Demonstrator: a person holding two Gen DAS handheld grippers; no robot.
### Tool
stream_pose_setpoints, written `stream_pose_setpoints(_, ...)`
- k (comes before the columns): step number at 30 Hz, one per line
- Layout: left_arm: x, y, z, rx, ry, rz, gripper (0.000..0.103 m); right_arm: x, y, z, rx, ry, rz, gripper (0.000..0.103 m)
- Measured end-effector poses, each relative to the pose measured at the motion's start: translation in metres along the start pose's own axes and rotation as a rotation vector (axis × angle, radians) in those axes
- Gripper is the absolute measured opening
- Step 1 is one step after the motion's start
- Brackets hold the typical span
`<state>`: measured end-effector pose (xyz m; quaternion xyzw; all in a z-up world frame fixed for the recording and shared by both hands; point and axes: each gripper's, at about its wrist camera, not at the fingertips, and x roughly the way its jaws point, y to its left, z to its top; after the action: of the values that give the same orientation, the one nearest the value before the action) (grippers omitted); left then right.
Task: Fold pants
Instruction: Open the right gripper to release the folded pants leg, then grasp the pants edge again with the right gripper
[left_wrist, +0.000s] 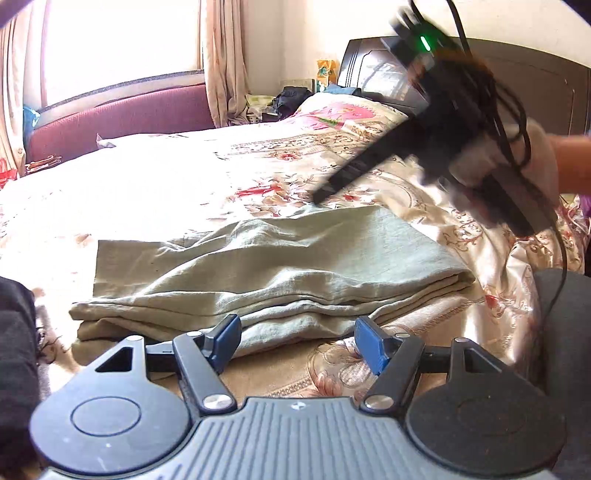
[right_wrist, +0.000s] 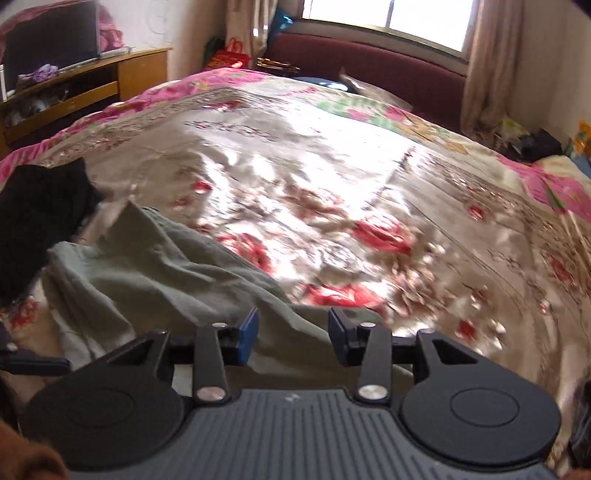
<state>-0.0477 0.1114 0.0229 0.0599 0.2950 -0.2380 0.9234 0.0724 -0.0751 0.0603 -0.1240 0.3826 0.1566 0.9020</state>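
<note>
The grey-green pants (left_wrist: 258, 273) lie folded in layers on the floral bedspread (left_wrist: 184, 184). My left gripper (left_wrist: 297, 341) is open and empty, its blue pads just short of the near edge of the pants. The right gripper (left_wrist: 325, 194) appears blurred in the left wrist view, held above the far right corner of the pants. In the right wrist view the right gripper (right_wrist: 293, 339) is open and empty, low over the pants (right_wrist: 155, 269), which spread to the left and below it.
A black garment (right_wrist: 33, 221) lies on the bed left of the pants, also at the left edge of the left wrist view (left_wrist: 14, 332). A dark headboard (left_wrist: 535, 92), a maroon bench (right_wrist: 369, 70) under the window and a wooden shelf (right_wrist: 74, 88) surround the bed.
</note>
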Motion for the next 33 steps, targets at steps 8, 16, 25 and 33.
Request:
stream_pose_setpoints(8,0.022,0.006,0.045,0.094,0.017,0.094,0.082,0.006,-0.048,-0.042,0.215,-0.04,0.109,0.043)
stream_pose_setpoints(16,0.114,0.078,0.048,-0.077,0.22,0.21,0.085,0.05,-0.087,-0.068,0.324,0.037,0.072,0.037)
stream_pose_setpoints(25,0.088,0.085,0.034,-0.077,0.215,0.249,0.087,-0.009,-0.127,-0.107,0.577,0.05,0.196,0.052)
stream_pose_setpoints(33,0.104,0.075,0.034,-0.031,0.276,0.277,0.09,0.006,-0.116,-0.122,0.767,0.062,0.486,0.052)
